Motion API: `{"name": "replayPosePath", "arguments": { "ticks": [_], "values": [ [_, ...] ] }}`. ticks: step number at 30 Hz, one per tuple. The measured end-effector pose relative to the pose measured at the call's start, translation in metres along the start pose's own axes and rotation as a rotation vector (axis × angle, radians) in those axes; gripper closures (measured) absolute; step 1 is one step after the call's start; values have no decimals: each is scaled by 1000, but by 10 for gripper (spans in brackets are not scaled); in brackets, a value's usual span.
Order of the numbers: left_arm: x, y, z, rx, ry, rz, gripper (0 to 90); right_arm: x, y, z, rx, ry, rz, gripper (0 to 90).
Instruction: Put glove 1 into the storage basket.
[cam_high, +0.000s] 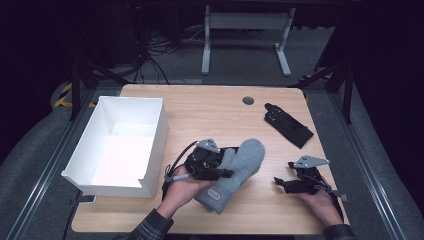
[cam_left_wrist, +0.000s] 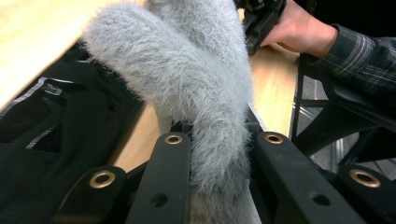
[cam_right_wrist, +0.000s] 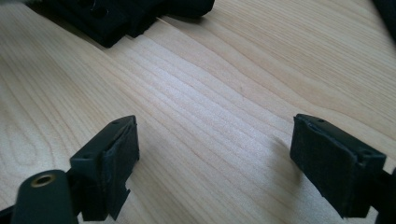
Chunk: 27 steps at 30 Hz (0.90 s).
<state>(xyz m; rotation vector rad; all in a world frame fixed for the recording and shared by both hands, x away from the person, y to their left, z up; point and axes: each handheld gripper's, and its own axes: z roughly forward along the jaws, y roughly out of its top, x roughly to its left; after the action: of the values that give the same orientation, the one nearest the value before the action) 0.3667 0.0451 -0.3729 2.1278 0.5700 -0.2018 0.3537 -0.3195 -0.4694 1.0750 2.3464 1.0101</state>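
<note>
Box (cam_high: 120, 145) left of mitten (cam_high: 235, 172); glove (cam_high: 287, 125) behind.

A fuzzy grey mitten (cam_high: 235, 172) lies slanted on the desk (cam_high: 210, 112), its thumb pinched in the left hand-held gripper (cam_high: 226, 173); a black glove (cam_high: 287, 125) rests far right.

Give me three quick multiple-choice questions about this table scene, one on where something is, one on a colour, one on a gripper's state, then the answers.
1. Where is the white bin?
A. table's left side
B. table's right side
C. on the floor

2. What colour is the mitten?
A. red
B. grey
C. white

3. How is the right gripper?
A. shut on the mitten
B. shut on nothing
C. open

Answers: 1 A, the high view shows it at the left edge. 2 B, its fuzzy fabric is grey. 3 C, its fingers stand wide apart over bare table.
</note>
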Motion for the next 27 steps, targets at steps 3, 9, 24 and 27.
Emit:
{"name": "replayPosePath", "arguments": {
  "ticks": [3,9,24,27],
  "values": [
    [0,3,-9,-18,16,5,818,0,0,0,0,-1,0,161],
    [6,2,-12,-7,14,-13,817,0,0,0,1,-1,0,161],
    [37,-18,24,163,63,-41,527,0,0,0,0,-1,1,161],
    [37,-22,37,231,130,-19,329,0,0,0,0,-1,0,161]
  ]
}}
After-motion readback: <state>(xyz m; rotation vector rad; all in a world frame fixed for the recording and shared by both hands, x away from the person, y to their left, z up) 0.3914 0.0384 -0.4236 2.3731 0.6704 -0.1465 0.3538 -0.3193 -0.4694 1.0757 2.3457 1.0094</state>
